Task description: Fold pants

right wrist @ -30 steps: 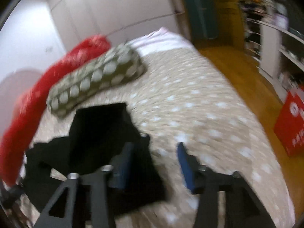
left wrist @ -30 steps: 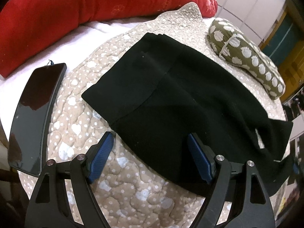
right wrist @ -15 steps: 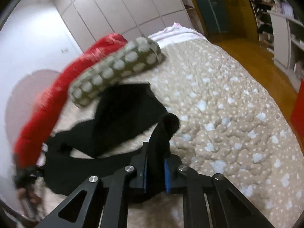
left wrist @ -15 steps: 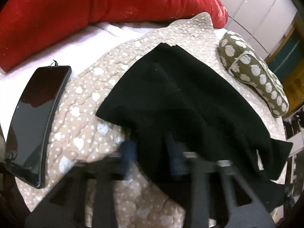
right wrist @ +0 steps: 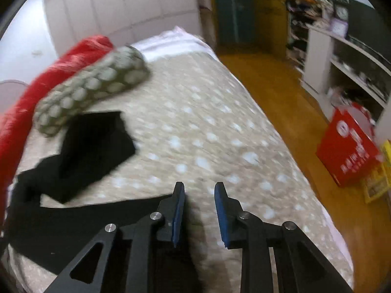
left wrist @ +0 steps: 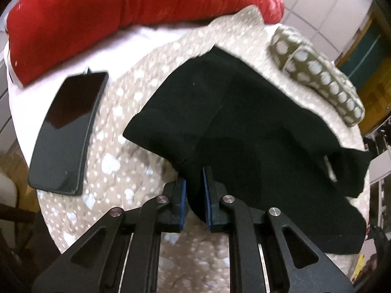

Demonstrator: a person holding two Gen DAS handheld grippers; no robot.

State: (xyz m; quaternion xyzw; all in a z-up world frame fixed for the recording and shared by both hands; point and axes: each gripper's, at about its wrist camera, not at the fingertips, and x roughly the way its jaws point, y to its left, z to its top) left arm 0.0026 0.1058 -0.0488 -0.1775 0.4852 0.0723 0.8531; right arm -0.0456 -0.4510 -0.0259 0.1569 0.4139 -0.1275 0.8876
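Observation:
Black pants (left wrist: pixel 256 127) lie on the beige dotted quilt (left wrist: pixel 136 92) of a bed. My left gripper (left wrist: pixel 195 190) is shut on the near edge of the pants, with black cloth pinched between its blue pads. In the right wrist view the pants (right wrist: pixel 92 144) lie at the left, with a folded part on top and a black strip running toward the gripper. My right gripper (right wrist: pixel 199 200) is slightly open with nothing between its pads; the black strip ends beside its left finger.
A black phone (left wrist: pixel 68 131) lies on the quilt left of the pants. A red bolster (left wrist: pixel 117 17) lies at the back. A green dotted pillow (left wrist: pixel 317 73) lies right of the pants. The bed's edge, a wooden floor (right wrist: pixel 293 102), a red box (right wrist: pixel 347 151) and shelves are at the right.
My left gripper shut on the near edge of the pants. My right gripper, shut on black cloth half a second ago, has let it go and opened a little.

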